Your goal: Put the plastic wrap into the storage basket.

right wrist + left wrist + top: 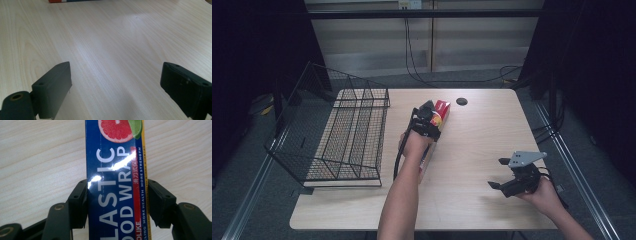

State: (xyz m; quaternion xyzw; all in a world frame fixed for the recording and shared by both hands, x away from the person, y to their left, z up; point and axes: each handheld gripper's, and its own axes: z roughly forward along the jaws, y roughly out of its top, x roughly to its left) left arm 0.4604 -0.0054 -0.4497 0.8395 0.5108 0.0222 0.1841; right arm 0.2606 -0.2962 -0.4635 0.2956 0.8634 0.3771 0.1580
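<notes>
So the thing in play here is a long box of plastic food wrap (116,182), dark blue with white lettering, a red and yellow strip down one side and a grapefruit slice with a bit of lime printed near its far end. It's lying flat on the light wooden table (482,150), roughly in the middle and a bit toward the far edge, running away from the person at a slight angle; from the high view you mostly catch its red and yellow end poking out past the hand. The left gripper (117,195) is right on top of it, coming down from above, and its two black jaws are snug against the box's long sides, one on each edge, so it's clamped on the box. No gap on either side in the left gripper view. The box looks like it's resting on the tabletop, not lifted, though I can't say that for sure. Just to the left of the box sits a black wire rack (347,135) with a few long compartments, parked at the table's left edge, near the box but not touching it. There's a small dark round hole (462,101) in the table near the far edge, just beyond the box. Over on the near right side of the table, well apart from all that, the right gripper (498,174) sits in the person's hand with its jaws wide apart, just bare wood between them, pointing roughly toward the box.
</notes>
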